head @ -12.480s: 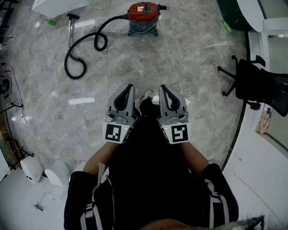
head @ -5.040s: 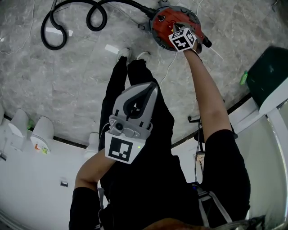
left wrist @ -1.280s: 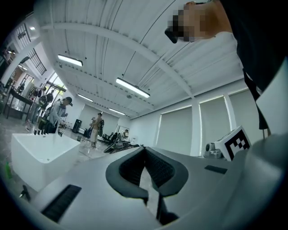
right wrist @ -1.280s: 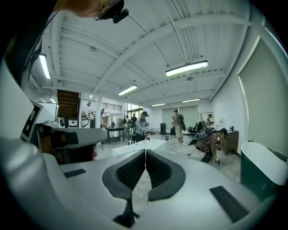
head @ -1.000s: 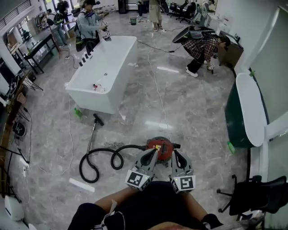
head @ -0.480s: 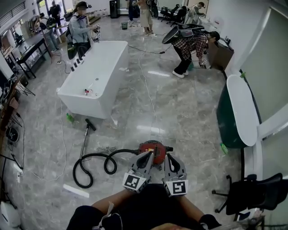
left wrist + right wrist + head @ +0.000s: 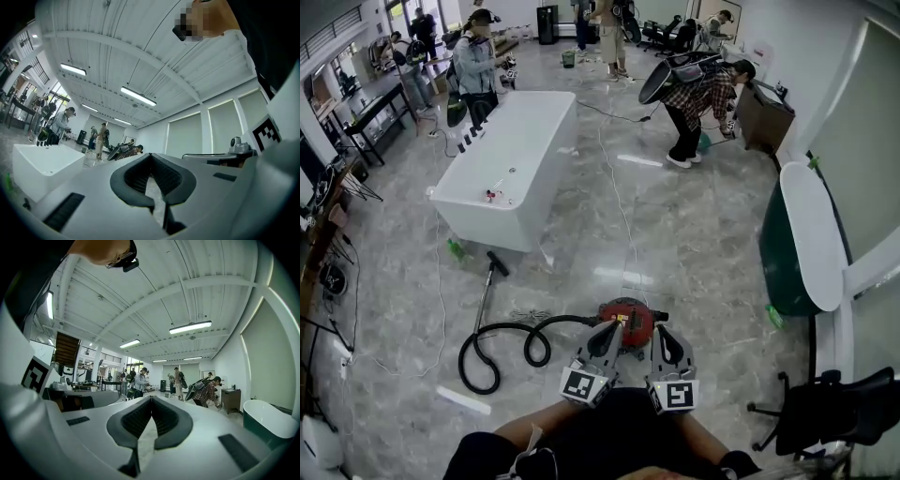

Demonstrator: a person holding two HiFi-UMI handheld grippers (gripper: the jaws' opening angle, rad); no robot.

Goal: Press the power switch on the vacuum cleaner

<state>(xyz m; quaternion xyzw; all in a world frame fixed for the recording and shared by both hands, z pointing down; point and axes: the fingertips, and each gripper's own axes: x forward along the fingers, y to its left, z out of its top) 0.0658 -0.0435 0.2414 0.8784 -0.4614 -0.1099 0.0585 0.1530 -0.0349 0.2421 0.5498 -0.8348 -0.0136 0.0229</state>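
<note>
Marble floor (image 7: pixel 703 225) stretches through a wide showroom, where a white bathtub (image 7: pixel 487 225) stands at the middle and a dark green bathtub (image 7: pixel 776 253) sits against the right wall. Several people work in the background, one of them a person in a plaid shirt (image 7: pixel 698 94) bent over near the far wall. A black office chair (image 7: pixel 825 412) stands at lower right.

The red canister vacuum cleaner (image 7: pixel 630 316) rests on the floor directly ahead of the standing operator, with its black hose (image 7: pixel 572 320) coiling away to the left towards the wand (image 7: pixel 487 291). A thin white cable (image 7: pixel 623 220) trails across the floor towards the machine.

The left tool (image 7: pixel 614 324) and right tool (image 7: pixel 661 328) are held side by side at the operator's waist, well above the vacuum cleaner. Each has its jaws pressed together with nothing between them. Their own views look out across the room and not down at the machine.

The power switch is too small to pick out at this range. A clean press likely calls for stooping and lowering one tool with its jaws kept together as a single blunt tip. It should come straight down on the switch so the canister is not nudged across the smooth floor, with feet clear of hose and cable.
</note>
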